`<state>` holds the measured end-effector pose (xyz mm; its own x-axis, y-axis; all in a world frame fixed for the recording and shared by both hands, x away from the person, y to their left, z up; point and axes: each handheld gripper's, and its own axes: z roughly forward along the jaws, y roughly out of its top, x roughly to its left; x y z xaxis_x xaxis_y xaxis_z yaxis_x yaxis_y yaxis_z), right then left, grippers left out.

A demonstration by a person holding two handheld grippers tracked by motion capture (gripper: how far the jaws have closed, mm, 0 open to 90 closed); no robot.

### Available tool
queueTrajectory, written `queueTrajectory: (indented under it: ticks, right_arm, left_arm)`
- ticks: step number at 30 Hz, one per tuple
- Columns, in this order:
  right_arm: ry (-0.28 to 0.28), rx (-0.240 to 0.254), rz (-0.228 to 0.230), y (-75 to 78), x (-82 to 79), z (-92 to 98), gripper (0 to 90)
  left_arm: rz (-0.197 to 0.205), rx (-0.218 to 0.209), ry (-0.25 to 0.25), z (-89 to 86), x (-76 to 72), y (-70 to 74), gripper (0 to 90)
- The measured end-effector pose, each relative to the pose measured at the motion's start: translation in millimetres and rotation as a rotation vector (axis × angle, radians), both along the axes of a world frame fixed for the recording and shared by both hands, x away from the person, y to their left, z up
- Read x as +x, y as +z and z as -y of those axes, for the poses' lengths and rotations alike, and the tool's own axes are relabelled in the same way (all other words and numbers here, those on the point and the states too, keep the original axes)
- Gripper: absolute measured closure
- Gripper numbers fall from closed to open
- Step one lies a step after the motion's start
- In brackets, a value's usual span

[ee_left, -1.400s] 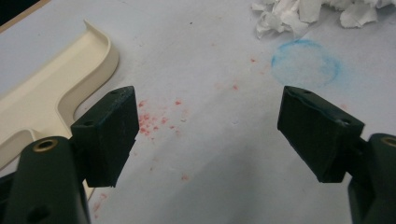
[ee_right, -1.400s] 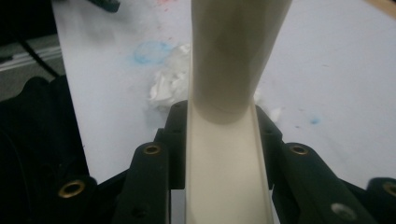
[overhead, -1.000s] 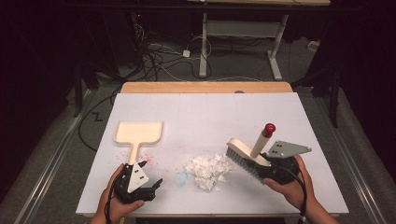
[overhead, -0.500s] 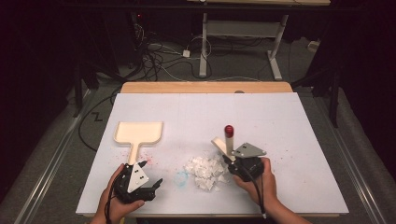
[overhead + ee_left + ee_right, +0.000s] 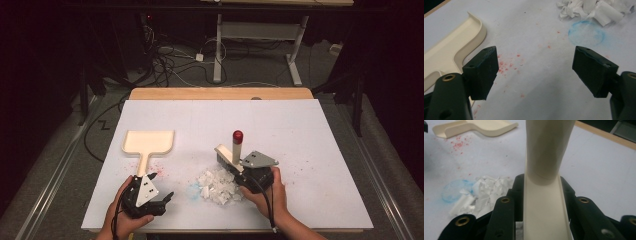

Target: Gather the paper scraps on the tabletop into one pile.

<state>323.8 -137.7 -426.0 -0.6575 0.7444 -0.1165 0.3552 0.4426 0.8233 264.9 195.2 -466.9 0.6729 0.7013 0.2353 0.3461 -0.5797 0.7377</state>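
Right gripper (image 5: 239, 172) clamps a cream brush (image 5: 231, 155) against shredded paper (image 5: 216, 182); left gripper (image 5: 162, 200) gapes beside the dustpan (image 5: 148, 142), apparently awaiting sweepings.

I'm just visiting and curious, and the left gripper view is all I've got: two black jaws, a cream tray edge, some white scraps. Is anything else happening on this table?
Observer: Yes. The right gripper is shut on a cream hand brush with a red-tipped handle, right beside the shredded paper pile.
Operator: Is that tray a dustpan, then?
Observer: It is. The high view shows the whole dustpan, lying flat with its handle pointing toward the left gripper.
Operator: Is my gripper holding it?
Observer: No. Its jaws stand open, just beside the handle's end.
Operator: And that blue ring?
Observer: A faint blue stain on the table's white sheet, at the pile's left edge.
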Motion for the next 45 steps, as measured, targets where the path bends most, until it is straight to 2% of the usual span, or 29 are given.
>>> queueTrajectory:
  ticks: [3,5,9,14,19,21,24,27,30,37,41,45]
  right_arm:
    - [0.005,0.014,0.008,9.5,1.2,14.0,67.5]
    - [0.031,0.014,0.016,17.5,0.3,25.5,67.5]
    - [0.084,-0.016,0.039,34.0,-10.7,51.6,67.5]
    - [0.200,-0.059,-0.006,37.1,-33.4,80.4,67.5]
    - [0.271,-0.097,-0.074,31.1,-53.5,95.5,67.5]
    - [0.307,-0.120,-0.101,27.1,-59.1,95.9,67.5]
    - [0.329,-0.161,-0.125,18.0,-63.5,90.3,67.5]
    - [0.355,-0.152,-0.144,11.1,-62.5,81.4,67.5]
    - [0.373,-0.141,-0.138,8.5,-62.0,68.6,67.5]
    - [0.379,-0.131,-0.081,7.3,-48.4,39.0,67.5]
    - [0.387,-0.125,-0.082,9.3,-46.0,39.7,67.5]
    - [0.366,-0.097,-0.066,16.1,-48.8,52.9,67.5]
  left_arm:
    - [0.001,0.005,0.000,0.8,-0.3,0.0,20.3]
    - [0.000,0.009,-0.001,0.5,-0.7,0.1,20.3]
    - [0.002,0.003,0.004,-0.4,-0.8,0.4,20.3]
    - [0.002,0.006,0.007,0.6,-0.8,0.2,20.3]
    - [0.006,0.009,0.006,1.8,-1.6,1.1,20.3]
    - [0.005,0.009,0.007,2.3,-1.6,1.0,20.3]
    - [0.005,0.012,0.003,2.7,-1.7,1.2,20.3]
    - [0.003,0.007,0.003,2.2,-2.0,1.4,20.3]
    - [-0.001,-0.014,-0.003,2.3,-2.1,2.2,20.3]
    - [-0.012,-0.005,-0.019,5.4,-1.6,-0.4,20.4]
    - [-0.010,-0.003,-0.022,5.5,-2.3,-0.9,20.4]
    - [-0.013,0.003,-0.015,3.6,-2.6,-1.1,20.4]
